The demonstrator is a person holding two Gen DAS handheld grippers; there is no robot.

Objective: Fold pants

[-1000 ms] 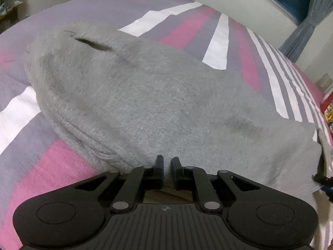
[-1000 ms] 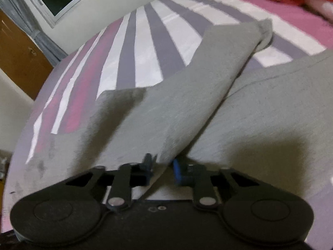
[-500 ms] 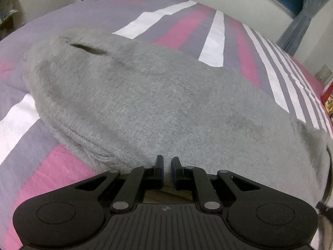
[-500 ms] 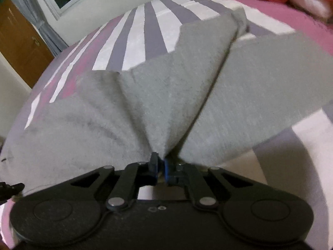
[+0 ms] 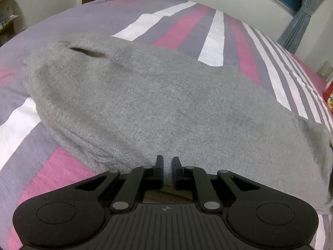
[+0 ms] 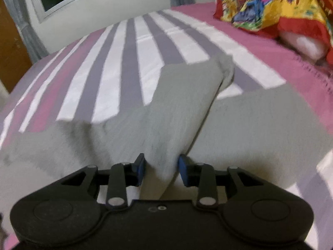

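Pants point(image 5: 158, 104) of grey knit lie spread across the striped bed point(image 5: 187, 27) just ahead of both claws. The left claw point(image 5: 167, 166) is clenched on the near edge of the cloth, while the right claw point(image 6: 161, 166) has just been opening, its pads now clear of the raised fold that stands between them. To do this release well, the right claw should back straight away so the fold drops flat, with the left keeping its edge pinned.
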